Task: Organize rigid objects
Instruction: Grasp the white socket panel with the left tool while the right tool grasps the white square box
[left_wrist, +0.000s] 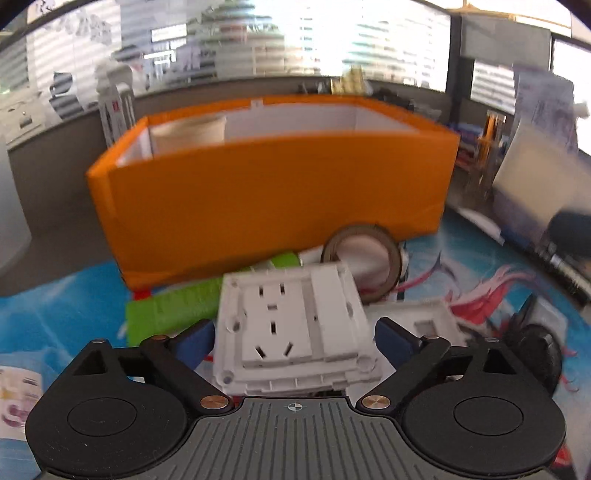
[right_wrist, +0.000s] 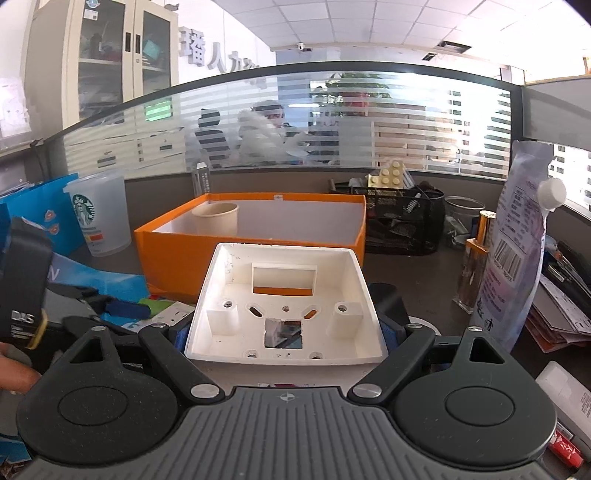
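lying between the parted left claw (left_wrist: 294, 341), a white socket plate (left_wrist: 291, 328), untouched

On my left camera I've got a bright orange box (left_wrist: 269, 192) with a white inside, and in front of it a white socket plate (left_wrist: 295, 325), a lime green block (left_wrist: 173, 306) and a brown-rimmed tape roll (left_wrist: 364, 254). They sit on a blue mat (left_wrist: 55, 306) printed with red and pink streaks. My right camera gives me a cream-white mounting box (right_wrist: 284, 306) between blue finger pads (right_wrist: 181, 336). Behind it there's a beige cup (right_wrist: 216, 218) inside the orange box, and a translucent cup with a green logo (right_wrist: 98, 214).
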